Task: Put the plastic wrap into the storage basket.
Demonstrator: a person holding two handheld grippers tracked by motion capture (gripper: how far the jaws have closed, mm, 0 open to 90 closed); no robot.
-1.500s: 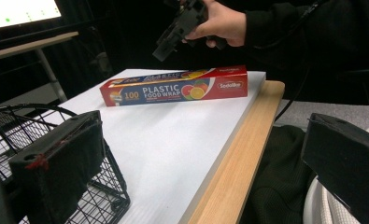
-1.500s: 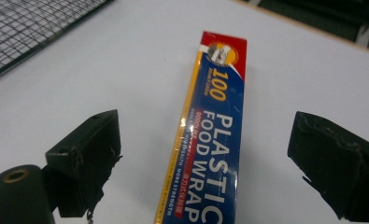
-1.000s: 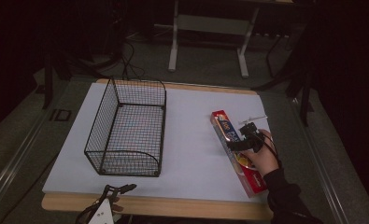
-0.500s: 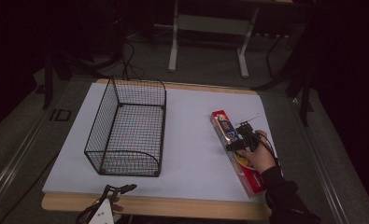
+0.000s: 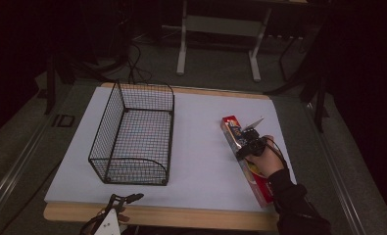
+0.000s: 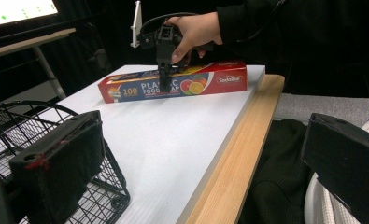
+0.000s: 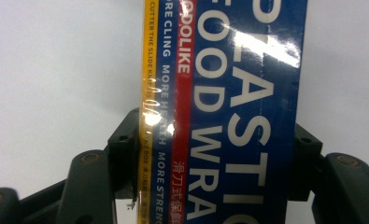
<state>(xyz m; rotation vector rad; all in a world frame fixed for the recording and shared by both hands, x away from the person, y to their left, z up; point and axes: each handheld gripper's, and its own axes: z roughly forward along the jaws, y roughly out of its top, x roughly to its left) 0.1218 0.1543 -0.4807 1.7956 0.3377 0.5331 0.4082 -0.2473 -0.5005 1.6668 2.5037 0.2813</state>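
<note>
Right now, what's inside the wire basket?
Nothing visible inside the wire basket: through the mesh, just the white table top. The food wrap box lies outside it, right gripper straddling it. The mesh may hide small items.

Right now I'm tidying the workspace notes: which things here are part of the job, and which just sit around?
In the job:
food wrap box
right gripper, jaws either side of the box
wire basket, probably

Lying about:
left gripper, open at the table edge
metal stand behind the table

Dim, dark surroundings; white mat [image 5: 201, 147] lit; glare on box [image 7: 247, 93]; close-up soft.
</note>
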